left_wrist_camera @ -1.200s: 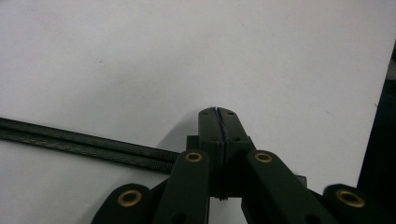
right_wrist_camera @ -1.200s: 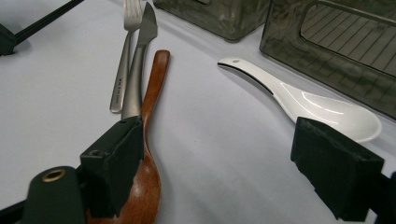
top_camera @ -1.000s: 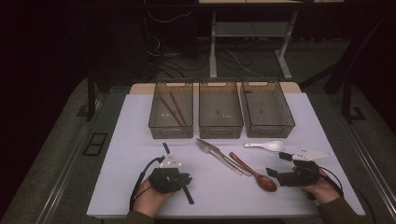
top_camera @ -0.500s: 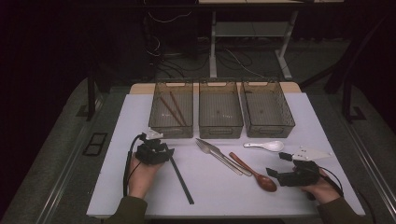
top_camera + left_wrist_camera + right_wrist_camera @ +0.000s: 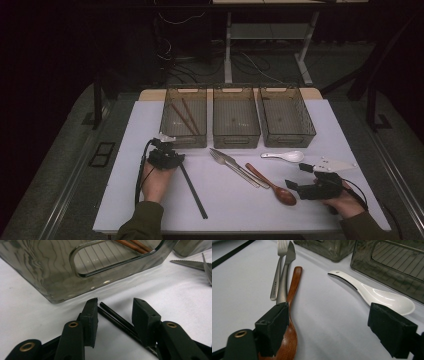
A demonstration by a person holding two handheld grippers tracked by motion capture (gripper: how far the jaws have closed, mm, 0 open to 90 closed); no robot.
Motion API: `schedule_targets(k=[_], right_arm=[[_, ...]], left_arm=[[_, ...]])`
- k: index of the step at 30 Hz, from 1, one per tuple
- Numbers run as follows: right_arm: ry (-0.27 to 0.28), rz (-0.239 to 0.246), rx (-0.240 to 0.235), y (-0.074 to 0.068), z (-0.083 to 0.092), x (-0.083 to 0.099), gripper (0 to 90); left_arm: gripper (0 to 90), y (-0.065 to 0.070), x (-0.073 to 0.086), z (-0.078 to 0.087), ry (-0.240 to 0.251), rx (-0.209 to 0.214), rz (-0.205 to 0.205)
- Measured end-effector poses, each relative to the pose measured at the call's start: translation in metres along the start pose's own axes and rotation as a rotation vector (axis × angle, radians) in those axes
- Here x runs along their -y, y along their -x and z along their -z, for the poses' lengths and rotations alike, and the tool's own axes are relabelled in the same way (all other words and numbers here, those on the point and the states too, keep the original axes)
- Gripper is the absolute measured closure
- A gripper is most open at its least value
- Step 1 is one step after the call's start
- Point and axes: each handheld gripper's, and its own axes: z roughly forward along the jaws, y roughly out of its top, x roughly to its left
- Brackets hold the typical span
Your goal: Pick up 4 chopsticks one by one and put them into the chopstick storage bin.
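In the left gripper view the left gripper point(image 5: 113, 312) has its jaws partly apart, having just been opening; two thin black chopsticks point(image 5: 117, 321) lie on the white tabletop point(image 5: 30, 315) between the pads, which do not press on them. Just past the tips, at upper left, rises the smoky translucent plastic bin point(image 5: 42, 272) with a cut-out handle (two brown wooden chopsticks point(image 5: 130, 243) show inside). The high view shows what this one hides: the black sticks run on to lower centre, and three such bins stand in a row. The right gripper point(image 5: 329, 322) has its jaws wide apart, gripping nothing; the glossy brown wooden spoon point(image 5: 293, 287) passes by its left pad, the white ceramic soup spoon point(image 5: 374, 296) lies right of centre, and a steel fork point(image 5: 277, 270) and knife point(image 5: 286, 272) lie at upper left.
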Motion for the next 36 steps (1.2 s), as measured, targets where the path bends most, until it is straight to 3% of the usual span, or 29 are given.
schedule_targets(k=[5, 13, 36], right_arm=[[-0.001, 0.001, 0.0, -0.0003, -0.0001, 0.0, 17.1], [-0.001, 0.001, 0.001, -0.0002, -0.0006, -0.0001, 17.1], [0.001, 0.001, 0.0, 0.0001, -0.0005, -0.0002, 17.1]], left_arm=[[59.9, 0.0029, -0.0001, -0.0012, 0.0, -0.029, -0.033], [65.9, 0.0038, -0.0007, -0.0023, 0.009, -0.026, -0.038], [78.2, 0.0049, -0.0043, -0.0067, 0.017, 0.031, -0.053]])
